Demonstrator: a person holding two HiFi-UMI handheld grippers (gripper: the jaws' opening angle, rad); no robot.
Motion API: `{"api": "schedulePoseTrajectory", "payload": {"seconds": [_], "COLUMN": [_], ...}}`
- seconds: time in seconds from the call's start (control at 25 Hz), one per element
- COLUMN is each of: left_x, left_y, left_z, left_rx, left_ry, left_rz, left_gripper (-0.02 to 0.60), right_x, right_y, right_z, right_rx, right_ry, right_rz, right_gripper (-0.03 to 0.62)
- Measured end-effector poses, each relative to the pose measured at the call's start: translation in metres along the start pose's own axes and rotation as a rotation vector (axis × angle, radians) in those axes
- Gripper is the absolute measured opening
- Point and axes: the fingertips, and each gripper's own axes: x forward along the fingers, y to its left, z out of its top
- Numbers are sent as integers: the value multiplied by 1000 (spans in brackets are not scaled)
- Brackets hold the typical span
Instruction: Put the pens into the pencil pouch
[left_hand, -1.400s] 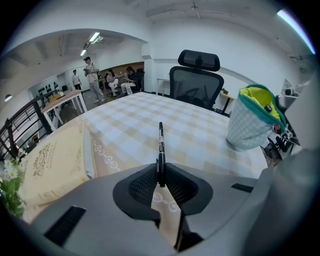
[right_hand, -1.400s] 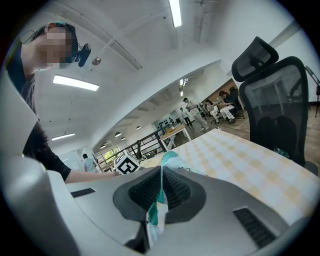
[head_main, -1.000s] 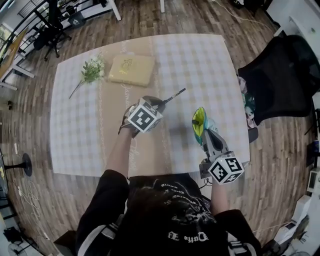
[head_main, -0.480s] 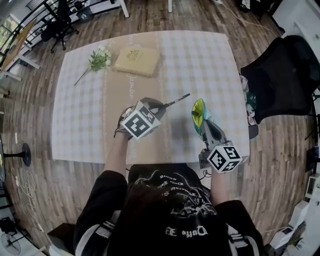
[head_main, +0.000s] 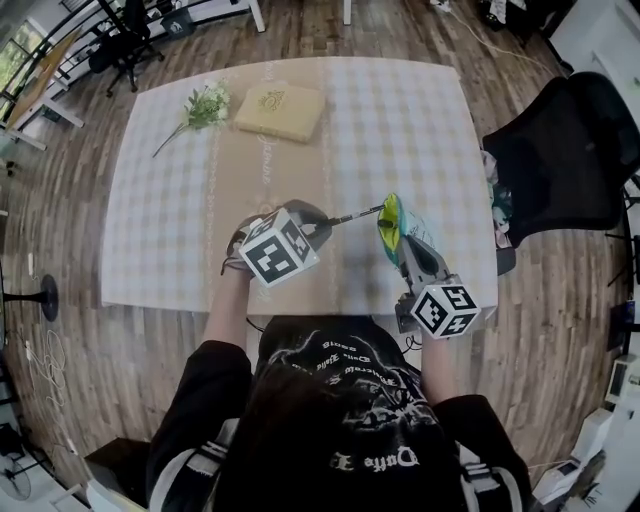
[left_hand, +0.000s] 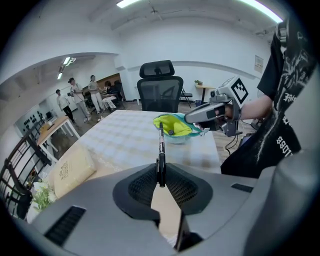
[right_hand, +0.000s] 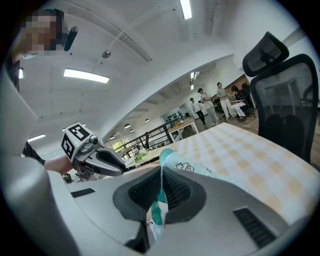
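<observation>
While right claw (right_hand: 160, 192) pinches pouch (left_hand: 172, 125), left claw (left_hand: 160, 175) points pen (left_hand: 161, 145) at it.

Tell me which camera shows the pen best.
The left gripper view: the pen stands large and centred, clamped in the left hand-held gripper, tip toward the open pouch. The head view shows it as a thin line. The right gripper view doesn't show it clearly.

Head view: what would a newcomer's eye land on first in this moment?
The black pen, pinched in the left hand-held gripper near the table's front edge, points its tip at the open yellow-lined mouth of the pencil pouch. The right hand-held gripper clamps the pouch's teal edge. Far back on the checked table lie a cream box and a flower sprig.
</observation>
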Motion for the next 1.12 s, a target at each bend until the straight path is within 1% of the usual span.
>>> {"api": "schedulePoseTrajectory", "payload": {"seconds": [0.2,0.32,0.4,0.64,0.84,1.04,1.12], "left_x": [4,15,19,22,30,43,41], "left_y": [-2,-15,-25,-38,-46,-55,-56], "left_z": [0,4,0,-5,2,17,16], "left_rx": [34,48,45,16,-13,-27,-41], "left_ry": [44,71,74,64,36,20,14], "left_rz": [-31,-36,-45,-63,-86,-105,-122], "left_gripper": [75,75,75,75,75,75,75], "right_x": [7,0,-6,-12,-13,-22,-20], "right_y": [3,1,7,27,34,32,41], "right_z": [2,-5,-13,-31,-35,-34,-37], "right_rx": [-16,-38,-49,-100,-136,-183,-193], "right_ry": [17,30,39,77,93,110,114], "right_rz": [14,29,39,66,81,117,137], "right_gripper": [19,18,18,19,19,18,19]}}
